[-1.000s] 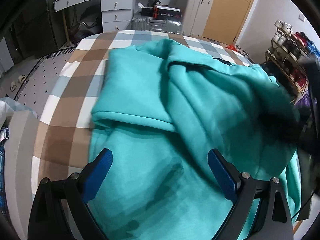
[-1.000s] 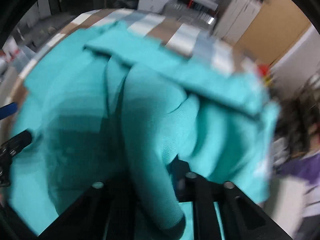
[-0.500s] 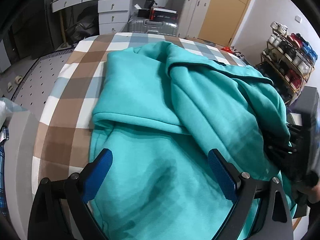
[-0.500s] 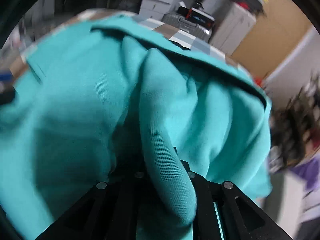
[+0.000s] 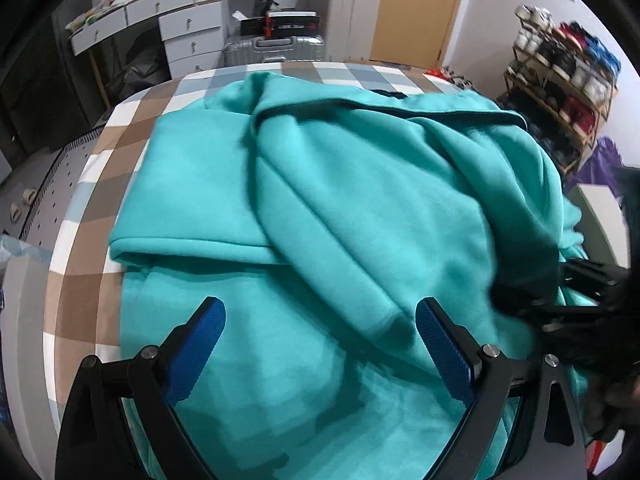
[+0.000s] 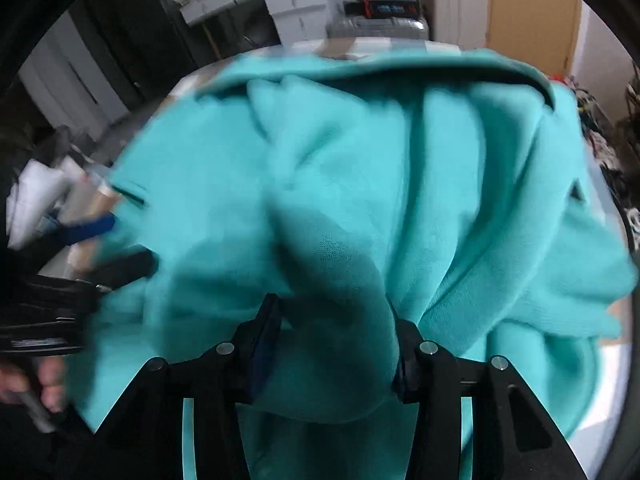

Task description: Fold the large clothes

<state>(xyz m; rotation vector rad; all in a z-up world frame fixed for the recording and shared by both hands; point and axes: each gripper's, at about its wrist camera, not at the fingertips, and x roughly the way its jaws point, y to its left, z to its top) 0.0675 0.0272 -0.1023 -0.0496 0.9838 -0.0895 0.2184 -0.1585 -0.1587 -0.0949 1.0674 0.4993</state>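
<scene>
No writing is legible. The left gripper [image 5: 320, 344] tilts down, jaws wide and empty, above the teal garment [image 5: 340, 200]. The right gripper [image 6: 334, 344], just opening, loosely straddles a fold of it.

Between the left tool's [image 5: 320, 338] textured blue pads lies a matt, soft knitted-fleece teal garment [image 5: 360, 184]; beyond it, smooth checked cloth covers the bed [image 5: 100, 208], and a ribbed metallic-looking suitcase [image 5: 276, 48] shines.
</scene>
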